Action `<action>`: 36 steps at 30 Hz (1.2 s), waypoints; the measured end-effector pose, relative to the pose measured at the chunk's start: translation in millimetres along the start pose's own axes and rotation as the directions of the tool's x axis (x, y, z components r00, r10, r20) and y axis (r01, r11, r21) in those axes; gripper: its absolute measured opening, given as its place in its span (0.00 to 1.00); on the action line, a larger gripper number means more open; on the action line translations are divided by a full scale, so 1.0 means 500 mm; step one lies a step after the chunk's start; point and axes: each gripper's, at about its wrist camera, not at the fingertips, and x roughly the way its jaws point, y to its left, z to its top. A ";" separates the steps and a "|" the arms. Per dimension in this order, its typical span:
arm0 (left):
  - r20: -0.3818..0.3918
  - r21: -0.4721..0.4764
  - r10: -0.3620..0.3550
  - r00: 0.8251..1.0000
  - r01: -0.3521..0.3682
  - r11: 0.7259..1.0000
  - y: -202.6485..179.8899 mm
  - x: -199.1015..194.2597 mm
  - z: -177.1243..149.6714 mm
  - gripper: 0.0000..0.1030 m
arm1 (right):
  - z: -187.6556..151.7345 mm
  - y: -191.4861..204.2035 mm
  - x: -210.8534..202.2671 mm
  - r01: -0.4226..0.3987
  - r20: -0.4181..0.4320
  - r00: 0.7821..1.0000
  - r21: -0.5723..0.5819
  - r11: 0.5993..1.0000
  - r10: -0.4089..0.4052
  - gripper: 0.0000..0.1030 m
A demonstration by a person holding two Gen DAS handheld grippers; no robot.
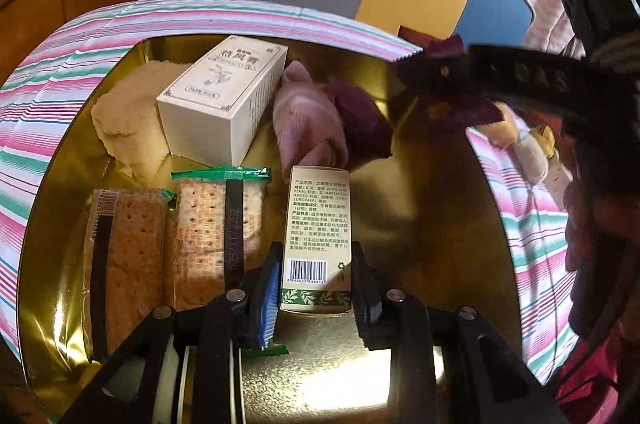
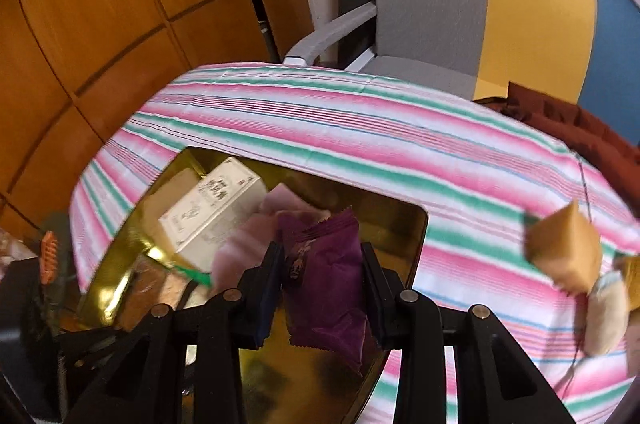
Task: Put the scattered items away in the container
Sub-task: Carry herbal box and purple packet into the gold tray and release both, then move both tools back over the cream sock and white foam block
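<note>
Right of the fingers [image 2: 370,288], a motion-blurred tan block [image 2: 566,250]; the cracker pack [image 1: 124,264] beside the left fingers [image 1: 268,288] partly cut off below
</note>
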 end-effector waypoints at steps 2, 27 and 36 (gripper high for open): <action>-0.004 -0.001 0.007 1.000 -0.007 1.000 -0.001 0.003 0.003 0.30 | 0.007 -0.004 0.007 0.007 0.004 1.000 0.010 1.000 -0.007 0.40; 0.218 -0.115 -0.024 0.976 0.050 0.992 -0.029 -0.101 -0.015 0.49 | -0.203 -0.206 -0.231 -0.010 0.156 0.987 0.239 0.971 -0.029 0.80; 0.223 0.008 -0.143 0.964 0.144 0.989 -0.144 -0.112 -0.013 0.50 | -0.306 -0.462 -0.350 0.221 0.103 0.953 0.402 0.888 -0.284 0.88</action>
